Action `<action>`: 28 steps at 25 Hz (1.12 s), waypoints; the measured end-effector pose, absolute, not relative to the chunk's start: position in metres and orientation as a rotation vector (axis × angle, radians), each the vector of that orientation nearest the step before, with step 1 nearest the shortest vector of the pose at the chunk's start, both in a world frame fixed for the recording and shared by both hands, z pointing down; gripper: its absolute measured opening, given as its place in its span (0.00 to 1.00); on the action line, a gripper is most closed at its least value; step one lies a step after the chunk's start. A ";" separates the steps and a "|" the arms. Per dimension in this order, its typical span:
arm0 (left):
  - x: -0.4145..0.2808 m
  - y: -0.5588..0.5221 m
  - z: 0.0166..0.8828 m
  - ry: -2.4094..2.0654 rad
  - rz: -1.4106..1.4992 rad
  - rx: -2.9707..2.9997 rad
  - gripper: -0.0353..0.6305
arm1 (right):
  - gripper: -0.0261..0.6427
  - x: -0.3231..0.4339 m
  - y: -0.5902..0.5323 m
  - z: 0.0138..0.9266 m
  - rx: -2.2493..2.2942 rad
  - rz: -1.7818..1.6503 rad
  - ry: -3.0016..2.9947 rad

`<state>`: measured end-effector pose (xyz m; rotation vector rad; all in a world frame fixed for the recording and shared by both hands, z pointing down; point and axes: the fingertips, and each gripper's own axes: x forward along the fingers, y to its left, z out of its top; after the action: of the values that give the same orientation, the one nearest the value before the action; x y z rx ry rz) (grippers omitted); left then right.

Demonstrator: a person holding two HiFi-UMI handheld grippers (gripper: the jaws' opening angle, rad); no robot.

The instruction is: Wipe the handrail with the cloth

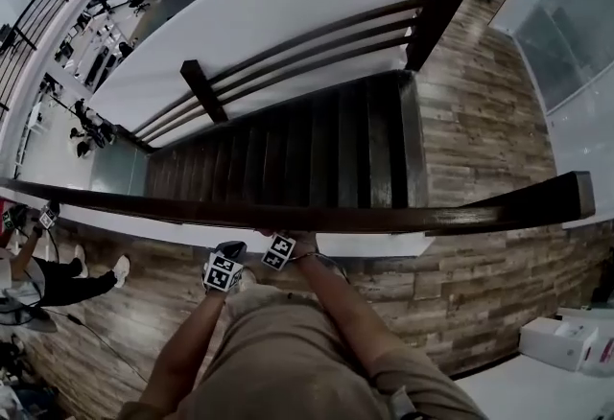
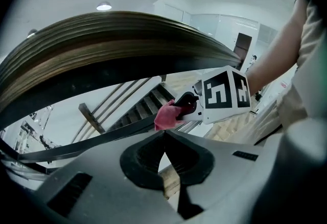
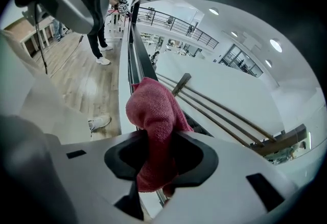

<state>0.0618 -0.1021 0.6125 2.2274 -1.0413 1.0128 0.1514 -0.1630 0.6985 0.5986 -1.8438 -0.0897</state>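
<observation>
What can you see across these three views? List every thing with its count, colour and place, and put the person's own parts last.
Handrail: one, dark brown, running across right in front of the person.
Cloth: one, red, clamped in the right gripper, next to the handrail.
Staircase: one, dark wood, descending beyond the handrail.
Far railing: one, dark brown, along the stairs' far side.
Floor: grey-brown planks, around the stairwell.
Boxes: white, lower right of the head view; count unclear.
Bystander: one, dark trousers, white shoes, far left.
Left gripper: grey, jaws together, empty, below the handrail.
Right gripper: grey, jaws shut on the cloth.
</observation>
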 end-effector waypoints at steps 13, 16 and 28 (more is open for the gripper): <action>0.207 -0.083 0.624 -1.204 0.933 2.093 0.08 | 0.25 0.283 -0.160 0.709 0.546 -0.134 -1.887; 0.234 -0.069 0.619 -1.156 0.938 2.127 0.08 | 0.25 0.305 -0.153 0.707 0.560 -0.145 -1.875; 0.283 -0.070 0.614 -1.106 0.923 2.171 0.08 | 0.25 0.377 -0.148 0.707 0.598 -0.128 -1.845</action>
<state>0.2827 -0.0698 0.6138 2.1710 -1.1056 0.9226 0.3767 -0.1476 0.7070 0.5977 -1.8450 -0.1278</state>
